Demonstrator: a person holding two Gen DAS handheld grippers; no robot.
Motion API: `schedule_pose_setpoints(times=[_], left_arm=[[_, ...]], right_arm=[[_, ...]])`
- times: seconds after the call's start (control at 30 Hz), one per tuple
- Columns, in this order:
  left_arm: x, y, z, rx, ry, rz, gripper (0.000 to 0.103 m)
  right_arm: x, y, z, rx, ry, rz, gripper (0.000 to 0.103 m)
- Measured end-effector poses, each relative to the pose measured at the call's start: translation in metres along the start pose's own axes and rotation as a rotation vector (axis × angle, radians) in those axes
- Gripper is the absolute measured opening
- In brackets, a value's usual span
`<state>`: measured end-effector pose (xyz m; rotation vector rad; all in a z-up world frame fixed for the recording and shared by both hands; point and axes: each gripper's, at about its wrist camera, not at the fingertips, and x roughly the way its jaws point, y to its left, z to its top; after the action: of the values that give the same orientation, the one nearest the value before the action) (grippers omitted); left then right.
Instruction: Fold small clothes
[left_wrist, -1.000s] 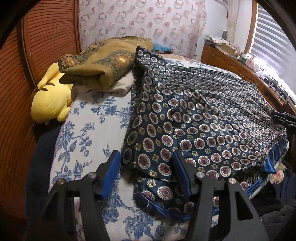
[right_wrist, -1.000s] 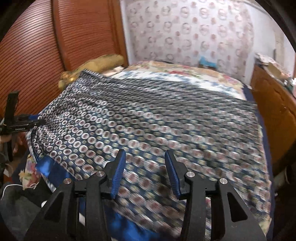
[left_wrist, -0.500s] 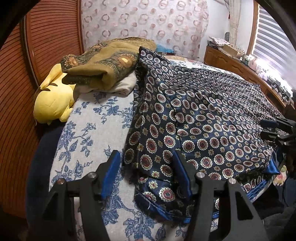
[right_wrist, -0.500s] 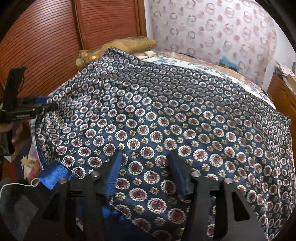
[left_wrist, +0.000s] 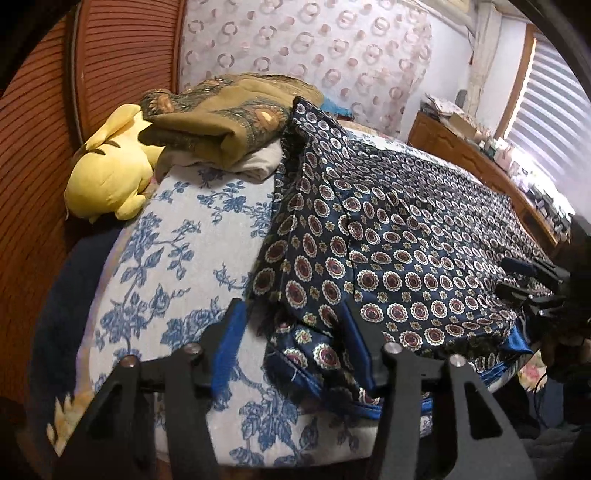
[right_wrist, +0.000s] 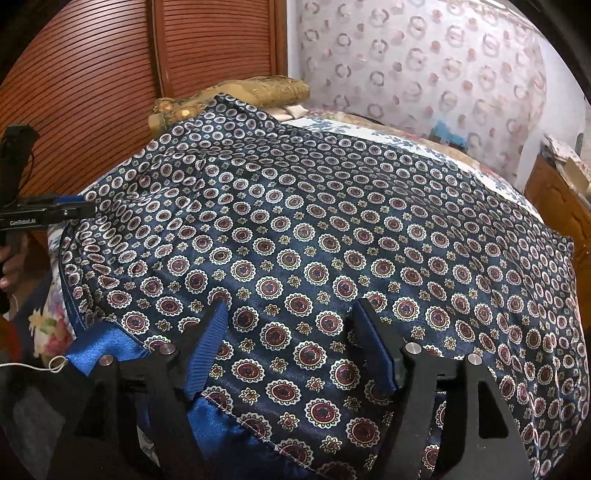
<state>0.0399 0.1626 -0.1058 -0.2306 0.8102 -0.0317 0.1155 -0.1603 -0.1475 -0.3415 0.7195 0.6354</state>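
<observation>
Your right gripper (right_wrist: 291, 347) has just been opening over the patterned cloth (right_wrist: 314, 229); your left gripper (left_wrist: 295, 343) fingers, closing slightly, stand released around its corner.

Over on the left edge of the bed, a yellow plush toy (left_wrist: 107, 177) lies slumped against the slatted wooden door (left_wrist: 33, 206). Right beside it sits a folded olive paisley cloth (left_wrist: 225, 118), stacked on a pale folded piece (left_wrist: 258, 164). The blue-flowered bedsheet (left_wrist: 177, 266) covers the mattress. Behind, wallpaper with ring motifs (right_wrist: 424, 70) fills the wall. To the right, a wooden dresser (left_wrist: 465, 155) carries clutter beneath bright window blinds (left_wrist: 554, 96).
</observation>
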Motion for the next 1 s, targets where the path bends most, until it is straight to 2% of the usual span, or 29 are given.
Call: schedule_pose_setpoints(times=[0.13,0.27,0.37,0.53,0.8,0.9,1.0], left_arm=[[0.003,-0.005,0.001,0.008,-0.007,0.017,0.05],[0.007,-0.015,0.003,0.05,0.005,0.02,0.015],[0.009,-0.022,0.003,0.084,0.018,0.019,0.001],[0.0,-0.031,0.005,0.074,-0.013,-0.042,0.0],[-0.023,-0.07,0.038,0.127,-0.091,-0.173,0.0],[-0.025,-0.096,0.055,0.163,-0.109,-0.243,0.0],[-0.023,-0.123,0.069,0.206,-0.12,-0.285,0.0]], right_arm=[[0.0,0.0,0.0,0.0,0.0,0.0,0.072],[0.0,0.0,0.0,0.0,-0.001,0.0,0.072],[0.0,0.0,0.0,0.001,-0.002,0.0,0.072],[-0.001,-0.001,0.0,0.005,-0.002,0.003,0.072],[-0.011,-0.018,-0.001,0.073,0.01,0.02,0.072],[-0.022,-0.033,-0.006,0.106,0.016,-0.005,0.072],[-0.039,-0.052,-0.015,0.125,0.011,-0.075,0.073]])
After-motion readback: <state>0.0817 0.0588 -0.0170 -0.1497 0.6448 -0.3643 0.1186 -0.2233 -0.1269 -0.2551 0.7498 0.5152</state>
